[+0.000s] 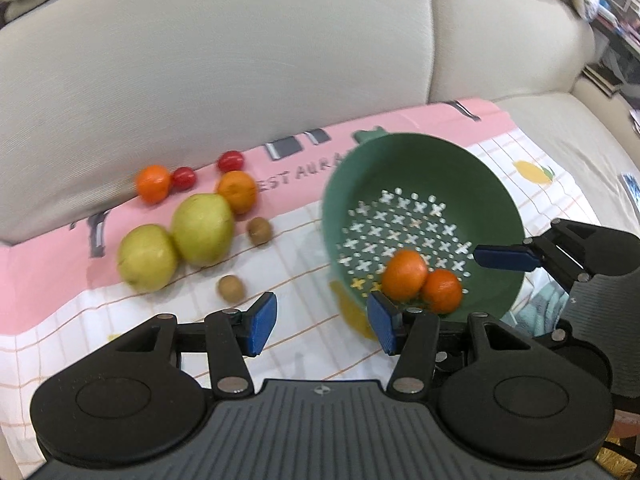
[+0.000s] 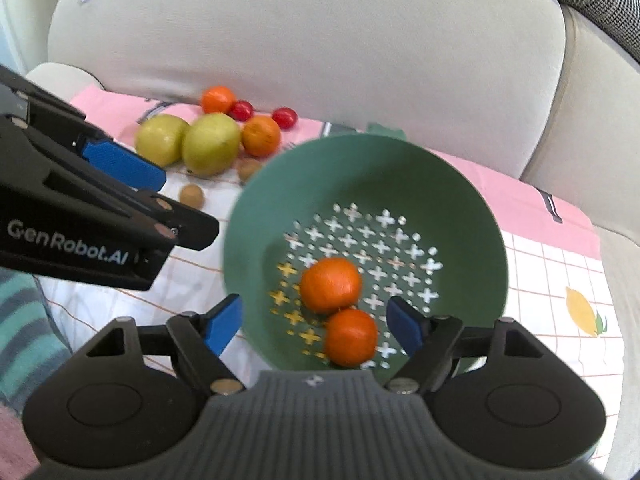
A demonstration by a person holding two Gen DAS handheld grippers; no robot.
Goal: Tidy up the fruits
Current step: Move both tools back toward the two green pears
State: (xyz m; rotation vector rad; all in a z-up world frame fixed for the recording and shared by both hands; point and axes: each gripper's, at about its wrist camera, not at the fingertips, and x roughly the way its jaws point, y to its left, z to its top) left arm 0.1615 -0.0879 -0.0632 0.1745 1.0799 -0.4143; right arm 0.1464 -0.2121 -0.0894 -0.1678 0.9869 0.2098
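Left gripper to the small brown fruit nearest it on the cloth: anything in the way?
Nothing visible. The left gripper is open and empty, and only bare cloth lies between it and the brown fruit.

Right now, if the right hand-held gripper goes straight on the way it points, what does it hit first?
Probably the nearer tangerine in the green colander: it lies between the open fingers of the right hand-held gripper, just ahead. Depth is unclear; the colander's near rim might come first.

bare cloth (image 1: 288, 280) between the fruit cluster (image 1: 192, 220) and green colander (image 1: 420, 184) leaves a clear lane.
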